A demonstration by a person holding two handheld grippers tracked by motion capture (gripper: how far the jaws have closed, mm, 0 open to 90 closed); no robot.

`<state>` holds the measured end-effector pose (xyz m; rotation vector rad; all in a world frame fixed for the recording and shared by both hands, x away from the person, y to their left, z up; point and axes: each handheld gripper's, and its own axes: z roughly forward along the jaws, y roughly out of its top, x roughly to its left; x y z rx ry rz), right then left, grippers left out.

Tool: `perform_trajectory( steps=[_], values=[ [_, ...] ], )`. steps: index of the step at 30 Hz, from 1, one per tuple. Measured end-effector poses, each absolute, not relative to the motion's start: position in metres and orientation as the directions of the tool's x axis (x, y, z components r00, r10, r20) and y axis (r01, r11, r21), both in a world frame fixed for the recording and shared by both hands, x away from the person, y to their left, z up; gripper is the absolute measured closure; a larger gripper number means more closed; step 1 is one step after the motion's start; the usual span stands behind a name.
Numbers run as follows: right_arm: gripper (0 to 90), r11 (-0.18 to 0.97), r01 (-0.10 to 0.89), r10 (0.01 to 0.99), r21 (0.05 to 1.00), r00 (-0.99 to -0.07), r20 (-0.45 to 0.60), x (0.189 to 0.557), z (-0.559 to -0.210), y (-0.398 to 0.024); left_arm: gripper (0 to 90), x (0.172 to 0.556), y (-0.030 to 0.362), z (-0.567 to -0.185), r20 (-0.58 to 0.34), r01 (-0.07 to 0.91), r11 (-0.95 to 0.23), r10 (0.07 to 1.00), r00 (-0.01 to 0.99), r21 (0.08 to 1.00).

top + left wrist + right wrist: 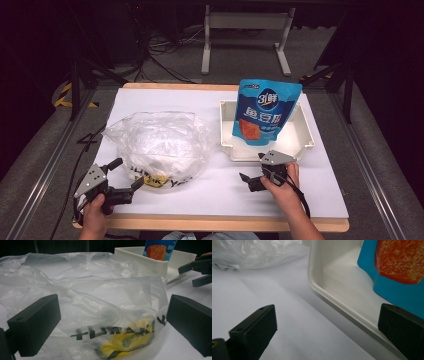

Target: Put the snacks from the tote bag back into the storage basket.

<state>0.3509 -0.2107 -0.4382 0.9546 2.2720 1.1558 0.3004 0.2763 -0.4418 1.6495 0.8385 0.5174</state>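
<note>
A crumpled clear plastic bag (159,145) with black lettering and a yellow patch near its front edge lies slack on the white counter (215,187). To its right, a blue snack pouch (266,111) stands tilted in a white tray (305,134), leaning against the far wall.

The right hand-held gripper (327,332) has its two black jaws set wide apart over the white tabletop (262,290), holding nothing. The white tray's (317,282) rim runs between them. A blue pouch (397,290) stands inside the tray. A clear plastic bag (249,252) lies upper left.
</note>
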Motion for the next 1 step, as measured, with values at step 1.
perform_trajectory(
  steps=[1],
  values=[
    [2.9, 0.413, 0.386, 0.735, 0.824, -0.676, -0.052, 0.3508, -0.4378, -0.2115, 0.2, 0.3002, 0.2764, -0.4415, -0.097, 0.252, -0.092, 0.757, 0.646, 0.963]
  ],
)
